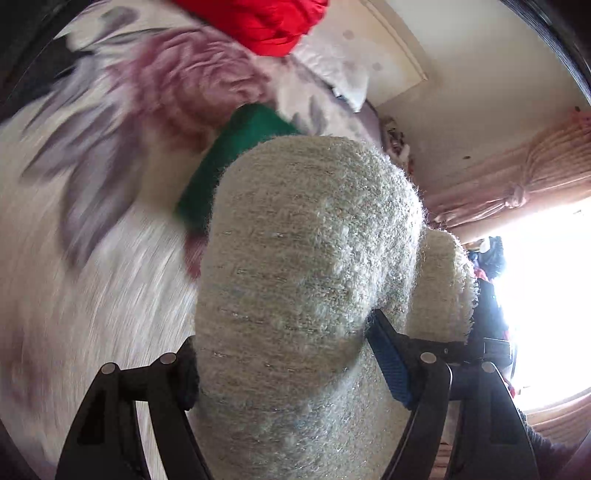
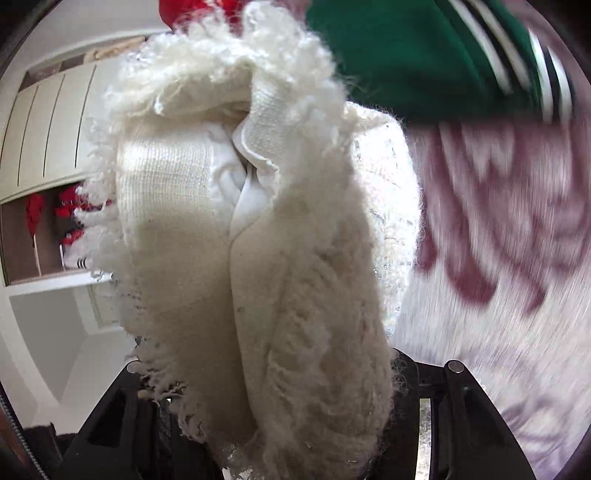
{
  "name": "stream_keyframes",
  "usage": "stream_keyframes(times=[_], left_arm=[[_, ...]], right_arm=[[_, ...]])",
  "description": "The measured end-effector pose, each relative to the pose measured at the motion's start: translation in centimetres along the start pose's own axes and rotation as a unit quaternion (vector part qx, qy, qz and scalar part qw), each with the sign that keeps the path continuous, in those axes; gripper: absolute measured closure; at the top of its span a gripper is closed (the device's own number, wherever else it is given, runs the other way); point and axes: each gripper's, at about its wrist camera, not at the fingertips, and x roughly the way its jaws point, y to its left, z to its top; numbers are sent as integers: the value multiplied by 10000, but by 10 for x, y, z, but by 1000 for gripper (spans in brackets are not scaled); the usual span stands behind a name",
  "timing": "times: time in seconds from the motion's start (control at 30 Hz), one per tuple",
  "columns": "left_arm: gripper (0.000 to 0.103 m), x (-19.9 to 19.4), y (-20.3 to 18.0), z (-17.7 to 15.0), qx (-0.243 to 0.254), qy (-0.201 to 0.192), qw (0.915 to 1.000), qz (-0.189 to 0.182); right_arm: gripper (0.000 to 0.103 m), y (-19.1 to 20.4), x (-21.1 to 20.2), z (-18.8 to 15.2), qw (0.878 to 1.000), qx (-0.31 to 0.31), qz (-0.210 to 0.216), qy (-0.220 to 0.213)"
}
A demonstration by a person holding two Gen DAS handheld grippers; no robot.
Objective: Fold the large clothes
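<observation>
Left gripper (image 1: 280,365) and right gripper (image 2: 266,398) are both clamping the fluffy cream knit garment (image 1: 306,266), carrying it toward the green folded garment (image 1: 236,158) at 11 o'clock; keeping tension even.

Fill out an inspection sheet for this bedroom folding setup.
Surface: bedspread, white with purple-red floral print, motion-blurred.
Job's things: fuzzy cream garment, bunched, held up by both grippers.
Clutter: green garment with white stripes and red garment lying on the bed.
Grippers: left gripper and right gripper both clamp the cream garment.
Cables: nothing seen.
Surroundings: pink curtain, bright window, white wardrobe.
</observation>
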Motion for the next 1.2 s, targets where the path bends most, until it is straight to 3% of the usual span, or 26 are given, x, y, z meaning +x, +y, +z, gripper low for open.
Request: stream_keyframes(times=[0.13,0.23,0.43,0.53,0.57,0.7,0.73,0.77,0.83,0.87,0.9,0.93,0.97,1.0,1.03,1.07,1.1,1.2], left_arm=[[29,51,-13,93,178,112,9996,-195],[29,97,-11,145,251,245,9991,-251],[28,188,26,201,229,876,9959,84],[22,210,40,203,191,1077,9940,-101],[22,212,39,202,246,1114,9934,-145],[21,207,25,198,454,1143,9924,12],[21,202,21,197,469,1137,9923,141],[21,197,16,196,512,1105,9922,272],[21,180,-2,188,864,875,9893,788],[20,171,-11,183,1092,681,9857,1087],[19,164,-20,177,1326,494,9804,1372],[12,153,-34,166,1615,305,9720,1677],[7,147,-42,157,1795,209,9651,1895],[3,141,-47,147,1936,153,9585,2086],[3,133,-57,135,2100,84,9509,2273],[3,125,-65,124,2236,-12,9446,2405],[3,114,-73,112,2317,-141,9402,2493],[2,84,-91,92,2379,-417,9365,2542]], right_arm=[[52,7,-28,87,9996,-19,-167,-226],[52,-3,-44,146,9985,-52,-413,-356],[52,-55,-18,231,9958,220,-845,-261],[51,-87,-2,247,9955,313,-864,-243],[50,-84,22,249,9957,293,-838,-271],[40,-110,20,238,9956,361,-759,-417],[29,-109,14,232,9939,401,-928,-450],[24,-114,3,225,9921,407,-1065,-531],[23,-99,-3,222,9860,379,-1418,-793],[18,-89,-8,212,9802,257,-1727,-930],[14,-73,-16,195,9644,28,-2339,-1232],[7,-61,-22,178,9462,-138,-2878,-1476],[6,-53,-23,166,9309,-221,-3271,-1609],[6,-42,-23,145,9078,-281,-3795,-1761],[6,-36,-27,132,8901,-315,-4139,-1884],[6,-37,-36,140,8783,-335,-4350,-1956],[6,-28,-36,122,8616,-379,-4634,-2037],[4,3,-47,108,8295,-453,-5080,-2279]])
